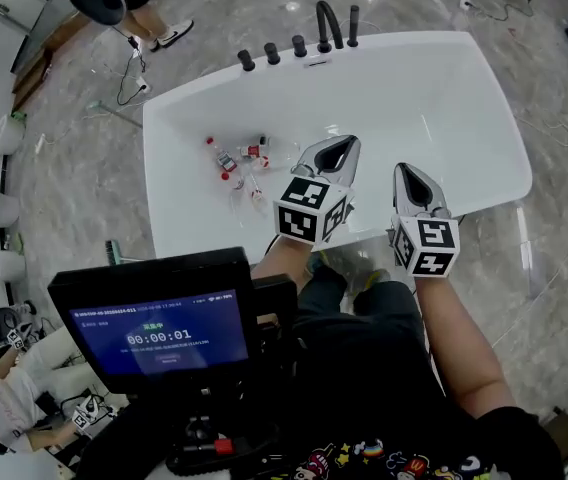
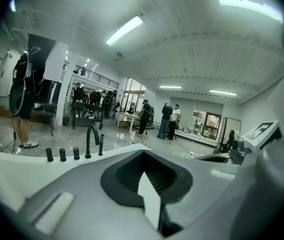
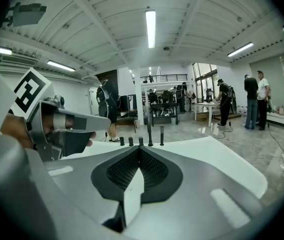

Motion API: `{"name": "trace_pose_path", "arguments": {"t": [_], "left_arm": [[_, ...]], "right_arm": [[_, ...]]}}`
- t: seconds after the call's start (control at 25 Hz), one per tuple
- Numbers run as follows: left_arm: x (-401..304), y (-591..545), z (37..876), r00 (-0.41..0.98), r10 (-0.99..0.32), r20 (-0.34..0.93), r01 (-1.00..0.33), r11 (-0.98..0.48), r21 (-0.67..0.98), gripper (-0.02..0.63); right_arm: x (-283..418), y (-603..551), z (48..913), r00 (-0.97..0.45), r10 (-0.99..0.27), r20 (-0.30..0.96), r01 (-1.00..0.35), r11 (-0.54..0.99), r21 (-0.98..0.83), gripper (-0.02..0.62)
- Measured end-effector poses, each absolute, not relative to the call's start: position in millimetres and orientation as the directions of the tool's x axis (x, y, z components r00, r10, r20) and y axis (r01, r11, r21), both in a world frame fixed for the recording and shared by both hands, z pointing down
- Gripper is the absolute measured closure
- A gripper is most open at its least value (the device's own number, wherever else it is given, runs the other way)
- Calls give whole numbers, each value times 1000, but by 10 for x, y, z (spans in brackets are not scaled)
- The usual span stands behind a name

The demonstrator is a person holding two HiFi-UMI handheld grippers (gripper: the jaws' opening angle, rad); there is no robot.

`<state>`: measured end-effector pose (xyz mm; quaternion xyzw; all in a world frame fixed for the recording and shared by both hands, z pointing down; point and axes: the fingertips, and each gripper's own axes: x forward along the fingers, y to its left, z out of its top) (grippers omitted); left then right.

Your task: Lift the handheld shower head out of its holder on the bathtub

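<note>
The handheld shower head (image 1: 353, 25) is a slim black stick standing upright in its holder on the far rim of the white bathtub (image 1: 484, 98), just right of the curved black spout (image 1: 329, 23). It also shows in the left gripper view, shower head (image 2: 101, 144), and in the right gripper view, shower head (image 3: 162, 135). My left gripper (image 1: 342, 146) and right gripper (image 1: 405, 172) hover side by side over the tub's near rim, far short of the fixtures. Both are shut, with nothing between their jaws.
Three black knobs (image 1: 272, 53) line the rim left of the spout. Several small bottles (image 1: 239, 163) lie inside the tub at the left. A monitor (image 1: 159, 333) sits below my hands. A person's legs (image 1: 154, 18) stand beyond the tub's far left corner; cables run across the floor.
</note>
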<state>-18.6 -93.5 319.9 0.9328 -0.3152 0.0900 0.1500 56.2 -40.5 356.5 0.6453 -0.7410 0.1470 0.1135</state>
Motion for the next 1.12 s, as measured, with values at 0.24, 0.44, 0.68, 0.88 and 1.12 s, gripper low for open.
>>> {"name": "trace_pose_path", "arguments": {"t": [0.24, 0.44, 0.68, 0.88, 1.12], "left_arm": [[-2, -1724, 3390, 761, -594, 261, -646, -730, 221, 606], [292, -2408, 3835, 699, -662, 272, -713, -676, 187, 606], [694, -3334, 4733, 644, -719, 264, -764, -620, 176, 606], [752, -3973, 5442, 609, -765, 208, -793, -594, 137, 606], [719, -4419, 6010, 588, -791, 169, -809, -571, 140, 606]], "right_arm": [[759, -1362, 3888, -188, -908, 375, -982, 181, -54, 568], [1040, -2359, 4354, -249, -892, 376, -967, 252, -44, 568], [1313, -3691, 5196, -300, -891, 340, -951, 307, -35, 568], [1520, -4448, 5945, -289, -910, 296, -957, 276, -85, 568], [1557, -5159, 6599, -285, -924, 253, -958, 283, -45, 527]]}}
